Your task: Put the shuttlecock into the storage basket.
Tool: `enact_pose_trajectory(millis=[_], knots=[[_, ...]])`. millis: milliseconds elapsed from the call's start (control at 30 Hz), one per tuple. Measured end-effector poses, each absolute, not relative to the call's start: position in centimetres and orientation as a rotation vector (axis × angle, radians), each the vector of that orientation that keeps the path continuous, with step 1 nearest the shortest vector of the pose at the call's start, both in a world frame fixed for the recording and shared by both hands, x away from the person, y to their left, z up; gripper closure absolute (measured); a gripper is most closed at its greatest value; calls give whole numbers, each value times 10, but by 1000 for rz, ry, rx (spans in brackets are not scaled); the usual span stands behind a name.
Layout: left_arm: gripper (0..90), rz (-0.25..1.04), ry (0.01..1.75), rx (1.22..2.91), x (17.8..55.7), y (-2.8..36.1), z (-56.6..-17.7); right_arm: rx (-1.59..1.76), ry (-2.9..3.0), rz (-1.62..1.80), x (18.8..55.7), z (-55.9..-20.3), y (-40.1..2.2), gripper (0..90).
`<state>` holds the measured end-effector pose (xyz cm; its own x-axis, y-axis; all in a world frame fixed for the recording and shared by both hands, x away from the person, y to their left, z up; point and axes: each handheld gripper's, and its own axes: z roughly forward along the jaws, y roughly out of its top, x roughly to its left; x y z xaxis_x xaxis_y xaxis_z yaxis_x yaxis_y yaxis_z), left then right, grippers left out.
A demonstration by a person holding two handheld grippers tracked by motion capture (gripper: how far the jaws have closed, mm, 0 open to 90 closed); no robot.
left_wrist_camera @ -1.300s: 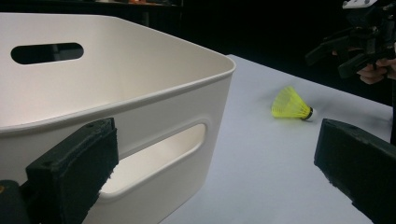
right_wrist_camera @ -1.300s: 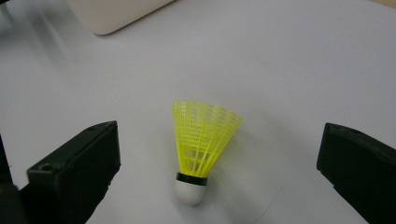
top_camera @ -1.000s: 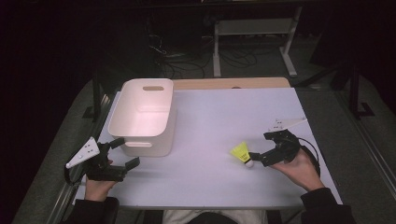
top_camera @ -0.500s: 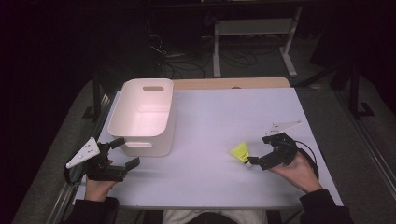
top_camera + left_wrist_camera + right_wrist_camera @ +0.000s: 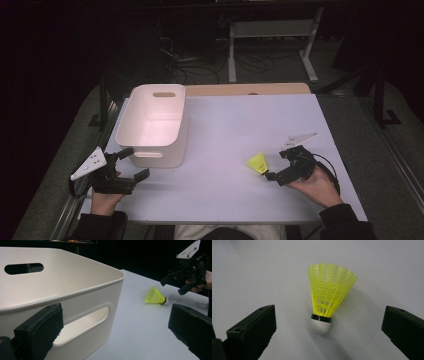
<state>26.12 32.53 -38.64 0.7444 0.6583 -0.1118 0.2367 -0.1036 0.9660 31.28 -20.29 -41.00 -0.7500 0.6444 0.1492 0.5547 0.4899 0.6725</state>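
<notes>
A yellow shuttlecock (image 5: 258, 163) (image 5: 155, 295) lies on its side on the white table (image 5: 225, 125), right of centre. Its white cork points at my right gripper (image 5: 276, 165) (image 5: 172, 287), which is open and low over the table. In the right gripper view the shuttlecock (image 5: 329, 295) lies between the jaws of the right gripper (image 5: 328, 337), and neither pad touches it. My left gripper (image 5: 134, 163) (image 5: 116, 330) is open and empty, held just in front of the near wall of a white plastic bin (image 5: 160, 159) (image 5: 75, 290).
The bin stands at the table's left, has handle slots in its end walls and looks empty. A wooden strip (image 5: 250, 89) runs along the table's far edge. Beyond the table are dark floor, cables and a metal desk frame (image 5: 270, 30).
My right gripper has drawn slightly down and back towards the person, its jaws staying at the shuttlecock's cork end. The shuttlecock, bin and left gripper have not moved.
</notes>
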Motion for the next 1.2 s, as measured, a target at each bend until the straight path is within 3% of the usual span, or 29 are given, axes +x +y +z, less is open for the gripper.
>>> enact_pose_trajectory(millis=[1200], knots=[[0,410,715,1678,261,325,-386,1054,2687,997,316,-427,-192,0]])
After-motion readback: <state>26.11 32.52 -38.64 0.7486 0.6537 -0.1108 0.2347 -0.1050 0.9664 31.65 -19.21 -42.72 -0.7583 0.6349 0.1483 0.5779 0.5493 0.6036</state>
